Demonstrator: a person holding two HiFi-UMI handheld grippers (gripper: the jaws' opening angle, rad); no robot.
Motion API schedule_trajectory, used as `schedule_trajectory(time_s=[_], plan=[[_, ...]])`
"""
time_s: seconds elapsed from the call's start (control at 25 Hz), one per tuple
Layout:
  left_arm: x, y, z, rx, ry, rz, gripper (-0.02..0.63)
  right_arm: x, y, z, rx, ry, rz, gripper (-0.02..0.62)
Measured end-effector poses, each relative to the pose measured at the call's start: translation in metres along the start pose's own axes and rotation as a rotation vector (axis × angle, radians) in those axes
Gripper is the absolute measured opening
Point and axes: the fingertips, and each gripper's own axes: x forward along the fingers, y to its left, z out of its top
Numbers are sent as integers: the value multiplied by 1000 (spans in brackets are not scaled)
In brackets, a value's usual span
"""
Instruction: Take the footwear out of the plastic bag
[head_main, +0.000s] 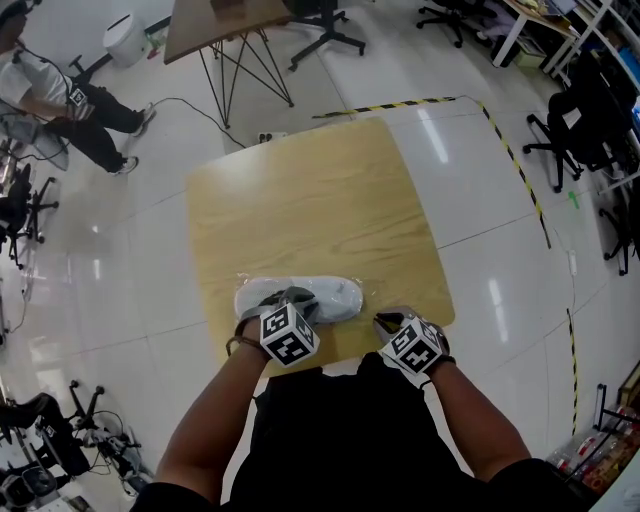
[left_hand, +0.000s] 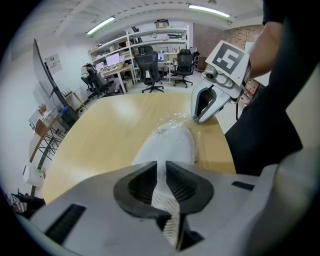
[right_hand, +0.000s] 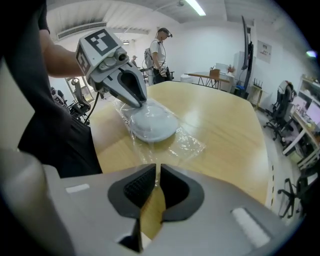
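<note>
Slipper (left_hand: 170, 144) between left gripper (left_hand: 161, 170) fingers (left_hand: 142, 186)

Bright, even indoor light came from ceiling strips (left_hand: 102, 25). White streaks of glare lay on the floor (head_main: 435, 140), and a soft sheen on the table (head_main: 310, 190). Shadows were faint. The bag (right_hand: 187, 142) glinted; the slipper (left_hand: 167, 145) was nearly washed out. Both gripper views bowed hard at the edges, with black corners and a soft foreground near the lens. The head view was sharp.
</note>
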Motion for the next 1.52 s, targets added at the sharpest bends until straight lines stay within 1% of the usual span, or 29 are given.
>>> schedule_trajectory(time_s=[0.08,0.12,0.2,0.28,0.36,0.44,0.52,0.6,0.64,0.72,0.76,0.84,1.0,1.16,1.36,1.52], plan=[[-2,-1,1,3,-5,8,63,-7,-4,7,47,-42,5,29],[-3,-1,2,3,-9,12,63,-11,-8,13,95,-84,3,29],[-6,-2,3,2,-15,18,63,-16,-18,27,241,-185,18,34],[-8,-3,5,-2,-21,24,61,-15,-25,36,422,-263,85,50],[-10,-3,7,-3,-27,31,58,-7,-26,42,572,-298,178,68],[-13,-2,8,0,-32,39,57,1,-22,47,659,-314,253,124],[-16,-2,10,0,-40,38,55,4,-19,52,708,-325,293,141],[-21,-2,12,-3,-46,36,55,8,-14,54,737,-311,321,141],[-23,-1,13,1,-46,39,57,10,-12,54,734,-286,326,141],[-26,0,16,19,-43,44,57,13,-5,52,691,-228,318,138],[-28,0,17,28,-42,45,57,14,-2,52,667,-208,312,123],[-29,-1,16,42,-39,51,57,14,0,53,648,-196,304,109],[-28,1,12,30,-27,57,48,5,-5,59,678,-253,328,83],[-24,3,5,10,-7,54,44,-10,-13,62,739,-322,366,64],[-26,4,8,13,-3,52,44,-24,-29,52,755,-346,346,60],[-26,5,2,22,12,46,46,-32,-38,48,776,-370,336,55]])
